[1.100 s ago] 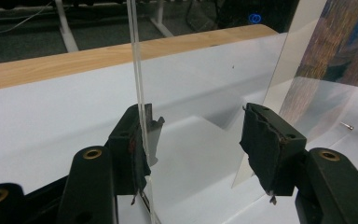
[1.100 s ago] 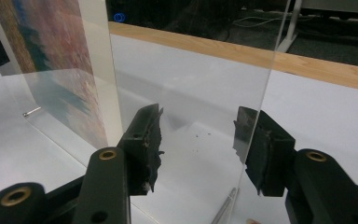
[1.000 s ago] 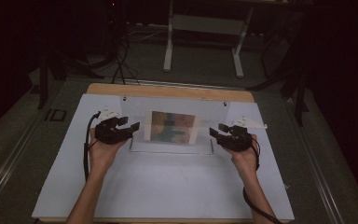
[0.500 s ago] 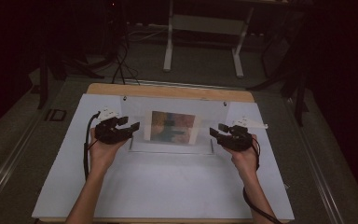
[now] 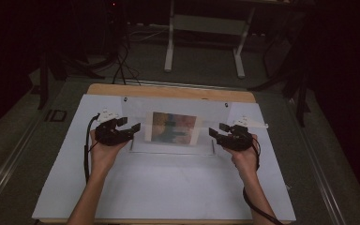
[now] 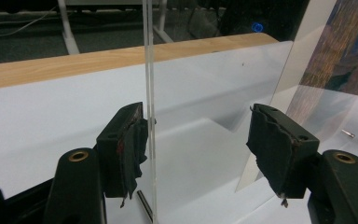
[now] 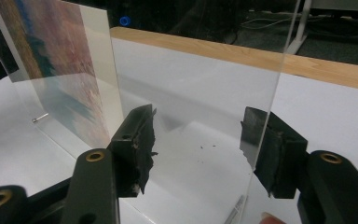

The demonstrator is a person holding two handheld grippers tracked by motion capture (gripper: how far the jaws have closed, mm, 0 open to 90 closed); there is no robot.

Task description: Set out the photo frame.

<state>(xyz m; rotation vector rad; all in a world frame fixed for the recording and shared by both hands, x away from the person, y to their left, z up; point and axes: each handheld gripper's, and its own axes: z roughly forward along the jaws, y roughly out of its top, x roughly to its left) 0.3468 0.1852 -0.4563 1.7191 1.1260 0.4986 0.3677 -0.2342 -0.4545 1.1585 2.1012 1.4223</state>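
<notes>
Opening just now, both grippers' jaws stand wide around the acrylic frame's (image 5: pixel 173 129) edges, apparently releasing it upright on the bench (image 5: pixel 168 187).

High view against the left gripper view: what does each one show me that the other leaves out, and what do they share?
High view: the left tongs and right tongs together, at opposite ends of the clear panel, both having just been opening, with stand legs on the floor behind. Left gripper view: a close look at the panel's edge standing between its open black pads. Shared: the colourful print, the white table and its wooden rim.
</notes>
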